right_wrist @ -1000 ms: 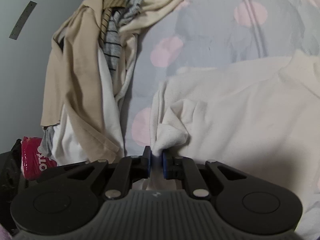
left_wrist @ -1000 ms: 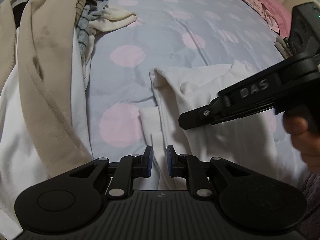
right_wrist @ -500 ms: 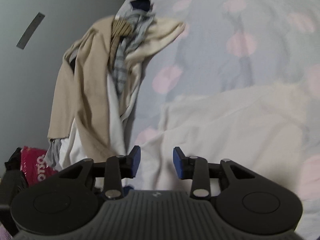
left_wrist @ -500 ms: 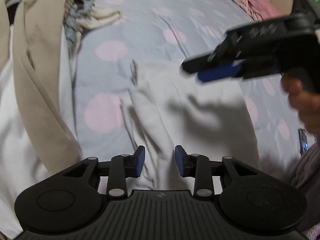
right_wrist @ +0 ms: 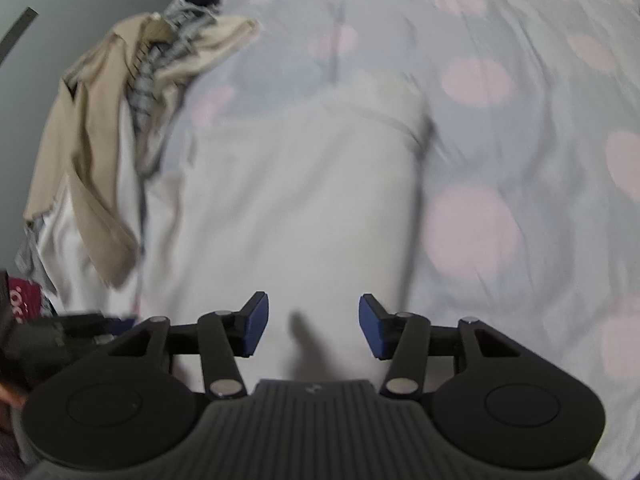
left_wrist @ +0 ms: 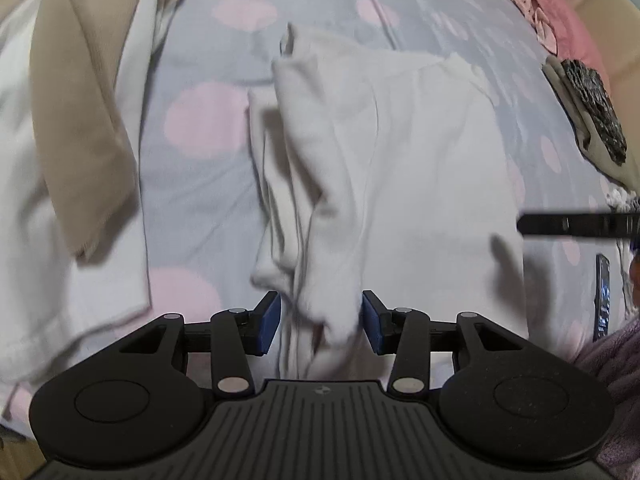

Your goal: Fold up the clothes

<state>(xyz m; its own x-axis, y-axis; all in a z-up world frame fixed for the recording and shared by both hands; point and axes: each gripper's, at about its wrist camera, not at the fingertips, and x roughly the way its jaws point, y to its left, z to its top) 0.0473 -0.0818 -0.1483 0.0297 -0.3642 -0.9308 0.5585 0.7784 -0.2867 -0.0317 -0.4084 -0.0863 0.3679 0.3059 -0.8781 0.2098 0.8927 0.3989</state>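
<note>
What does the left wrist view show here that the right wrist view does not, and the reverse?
Only the left wrist view shows the pink cloth at the bed's far corner and the white garment's bunched fold reaching between the left gripper, whose fingers are opening. Only the right wrist view shows the red packet and grey wall. Both show the white garment, beige clothes pile and dotted sheet.

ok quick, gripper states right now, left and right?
Left gripper: fingers opening, a fold of the white garment between them, not pinched.
Right gripper: fingers opening, holding nothing, above the white garment.
</note>
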